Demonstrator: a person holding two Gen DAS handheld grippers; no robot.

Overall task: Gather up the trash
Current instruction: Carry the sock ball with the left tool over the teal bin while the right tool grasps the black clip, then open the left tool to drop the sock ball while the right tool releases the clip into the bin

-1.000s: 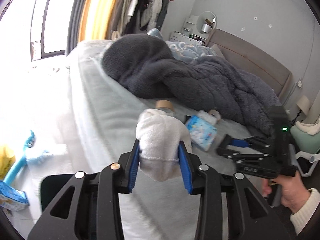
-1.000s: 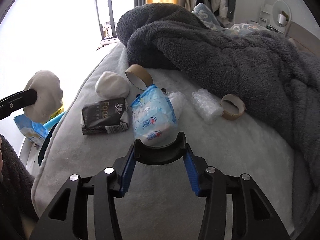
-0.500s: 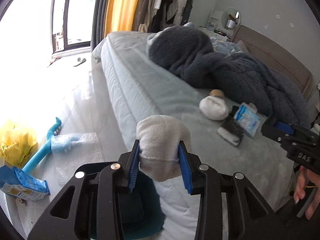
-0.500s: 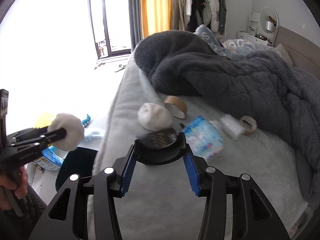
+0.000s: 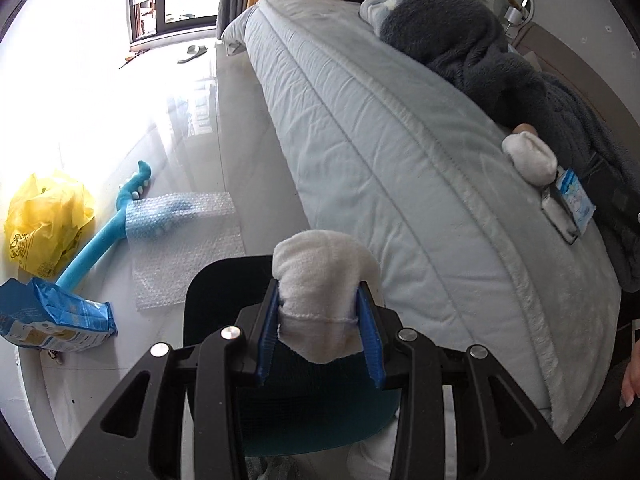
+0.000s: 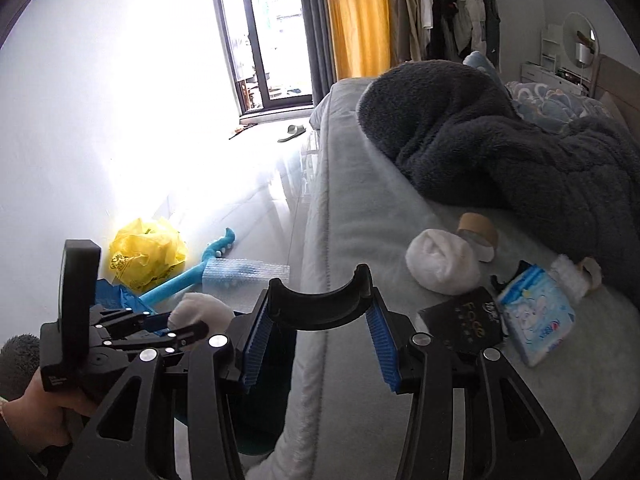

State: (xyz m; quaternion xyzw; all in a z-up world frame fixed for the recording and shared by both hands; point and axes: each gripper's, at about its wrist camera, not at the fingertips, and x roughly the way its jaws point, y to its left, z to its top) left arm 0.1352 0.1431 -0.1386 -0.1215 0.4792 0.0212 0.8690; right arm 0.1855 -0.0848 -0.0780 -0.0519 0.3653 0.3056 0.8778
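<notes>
My left gripper (image 5: 320, 336) is shut on a white rolled sock (image 5: 322, 276) and holds it over a dark bin with a teal inside (image 5: 224, 304) on the floor by the bed. In the right wrist view the left gripper (image 6: 180, 326) and sock (image 6: 200, 308) show at lower left. My right gripper (image 6: 316, 344) is open and empty above the bed edge. On the bed lie a second white sock ball (image 6: 442, 262), a black packet (image 6: 460, 330), a blue tissue pack (image 6: 538, 316) and a cardboard tape roll (image 6: 478, 236).
A dark fleece blanket (image 6: 500, 152) covers the far bed. On the floor lie a yellow plastic bag (image 5: 46, 224), a blue long-handled brush (image 5: 108, 236), bubble wrap (image 5: 188, 248) and a blue package (image 5: 52, 320). A slipper (image 6: 292, 133) lies near the window.
My left gripper carried the sock off the bed and down over the bin. My right gripper pulled back from the tissue pack toward the bed edge, still open.
</notes>
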